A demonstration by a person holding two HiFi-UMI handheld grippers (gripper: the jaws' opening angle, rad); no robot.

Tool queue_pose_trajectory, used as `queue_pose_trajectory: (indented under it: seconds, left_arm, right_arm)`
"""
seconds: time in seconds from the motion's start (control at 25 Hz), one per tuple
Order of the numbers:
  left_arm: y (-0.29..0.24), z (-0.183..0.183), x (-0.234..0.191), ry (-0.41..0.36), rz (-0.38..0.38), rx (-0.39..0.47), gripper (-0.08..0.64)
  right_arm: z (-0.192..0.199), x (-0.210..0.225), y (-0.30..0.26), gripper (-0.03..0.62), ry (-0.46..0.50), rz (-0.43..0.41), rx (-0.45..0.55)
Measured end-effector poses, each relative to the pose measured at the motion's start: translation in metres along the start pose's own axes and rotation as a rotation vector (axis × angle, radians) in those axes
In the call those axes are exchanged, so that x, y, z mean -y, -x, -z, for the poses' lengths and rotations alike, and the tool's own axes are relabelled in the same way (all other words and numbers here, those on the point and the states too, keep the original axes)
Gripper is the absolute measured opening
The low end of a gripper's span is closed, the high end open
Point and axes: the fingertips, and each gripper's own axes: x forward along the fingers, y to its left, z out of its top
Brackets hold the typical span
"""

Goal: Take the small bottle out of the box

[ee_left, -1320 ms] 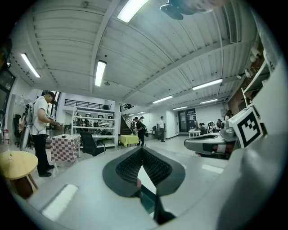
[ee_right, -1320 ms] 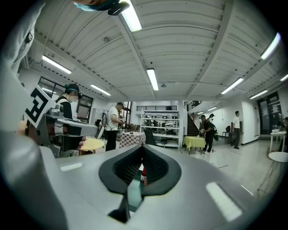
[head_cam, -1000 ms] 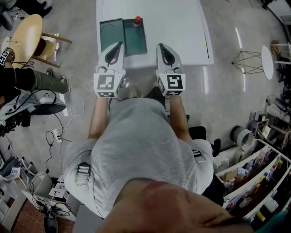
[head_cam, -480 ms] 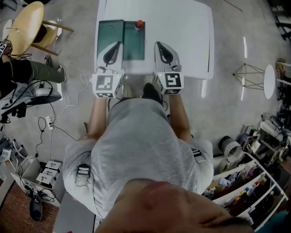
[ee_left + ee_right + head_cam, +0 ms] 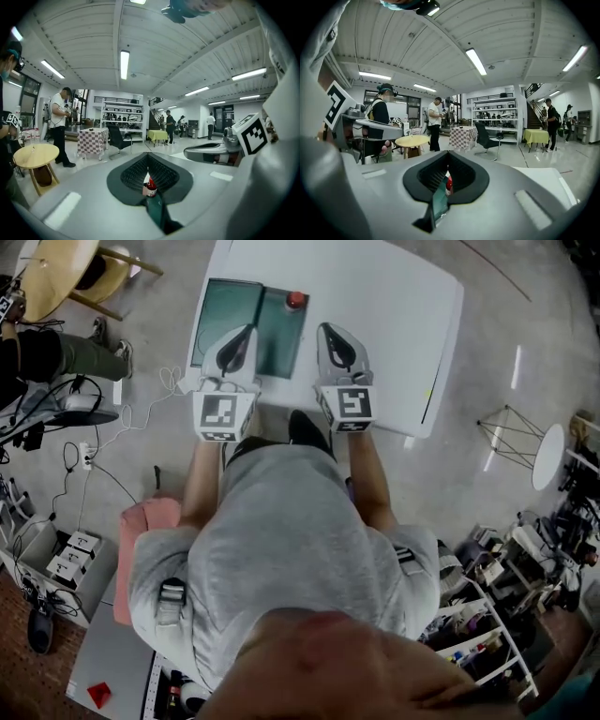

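A small bottle with a red cap and white label (image 5: 296, 300) stands upright in the far right corner of a dark green rectangular box (image 5: 230, 315). Its long axis is vertical and its cap points up. The box is open on top and shows two panels side by side, the left one paler. It lies on the near left part of a white rectangular table (image 5: 375, 296), with its near edge close to the table's near edge and its left side along the table's left edge. Bare tabletop spreads to the right of the box and beyond it.

The left gripper (image 5: 246, 331) hangs above the box's near part, pointing away from the person. In its own view its jaws are together with nothing between them, and the bottle (image 5: 150, 186) shows past them, apart from the pads. The right gripper (image 5: 324, 329) hangs just right of the box over bare table. Its jaws are also closed and empty, with the bottle (image 5: 448, 184) ahead and slightly left, behind the box's green wall (image 5: 438, 201).
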Motion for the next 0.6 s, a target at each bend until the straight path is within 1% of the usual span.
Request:
queue_pose_trajectory:
  seconds: [0.32,0.6]
  left_arm:
    - [-0.024,0.023,-0.007,0.023,-0.072,-0.053,0.012]
    - [-0.037,0.056,-0.015,0.056,-0.121,-0.11,0.012]
  right_arm:
    - [0.026,0.003,-0.039,0.003,-0.002,-0.114,-0.064]
    - [0.054,0.007,-0.066,0.003,-0.015,-0.166,-0.113]
